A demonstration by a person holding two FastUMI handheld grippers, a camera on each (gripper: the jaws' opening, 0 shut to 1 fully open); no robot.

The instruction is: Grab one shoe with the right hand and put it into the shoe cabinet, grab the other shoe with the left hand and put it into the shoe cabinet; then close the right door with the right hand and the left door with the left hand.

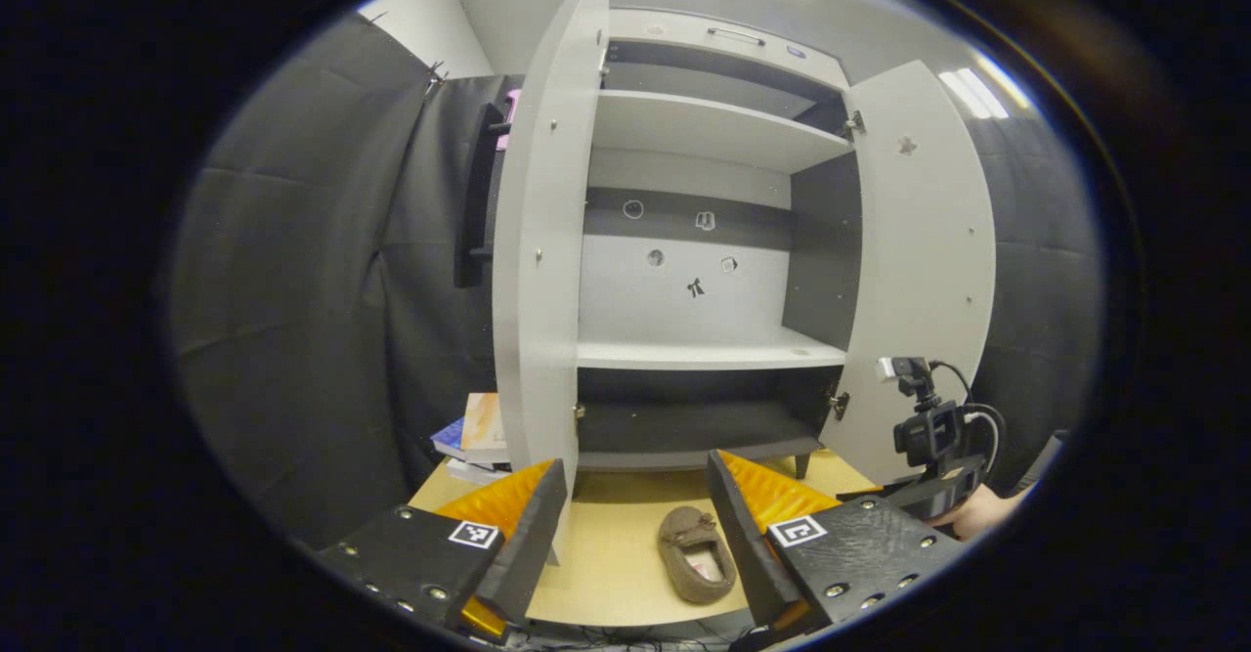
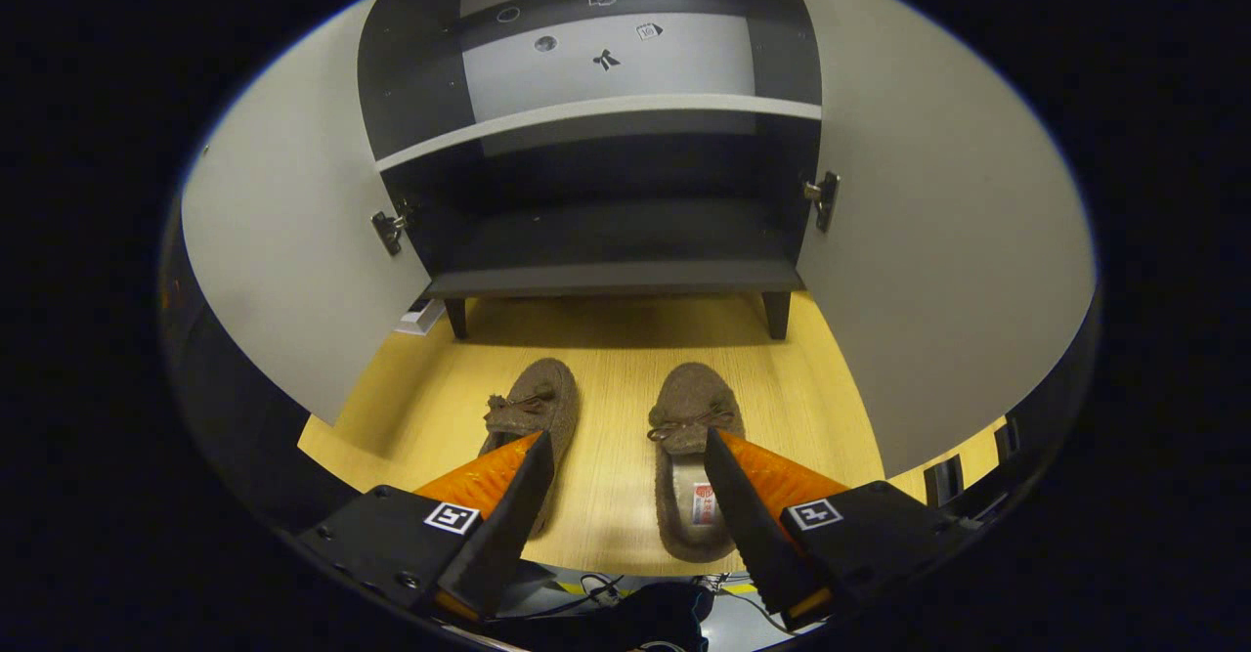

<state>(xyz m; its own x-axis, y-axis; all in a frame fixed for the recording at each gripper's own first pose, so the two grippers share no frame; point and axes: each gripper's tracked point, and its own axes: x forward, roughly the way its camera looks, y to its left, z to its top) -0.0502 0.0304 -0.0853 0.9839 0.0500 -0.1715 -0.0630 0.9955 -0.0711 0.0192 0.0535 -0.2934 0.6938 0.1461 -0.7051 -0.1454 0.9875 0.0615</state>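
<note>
1. Cabinet [image 2: 606, 281]: both doors swung open, lower shelf bare.
2. Two shoes on the floor [image 2: 606, 339] just in front of it, toes toward it: left shoe [image 2: 533, 412], right shoe [image 2: 689, 408], side by side, apart.
3. Right gripper [image 2: 625, 447]: jaws spread, above the shoes, touching neither.
4. Left gripper [image 1: 635, 476]: jaws spread, holding nothing; one shoe [image 1: 694, 554] lies between its fingers, lower down.
5. Books [image 1: 474, 432] beside the left door [image 1: 542, 241].

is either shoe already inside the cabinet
No, in the right gripper view both shoes, the left shoe and the right shoe, lie on the wooden floor in front of the open cabinet.
</note>
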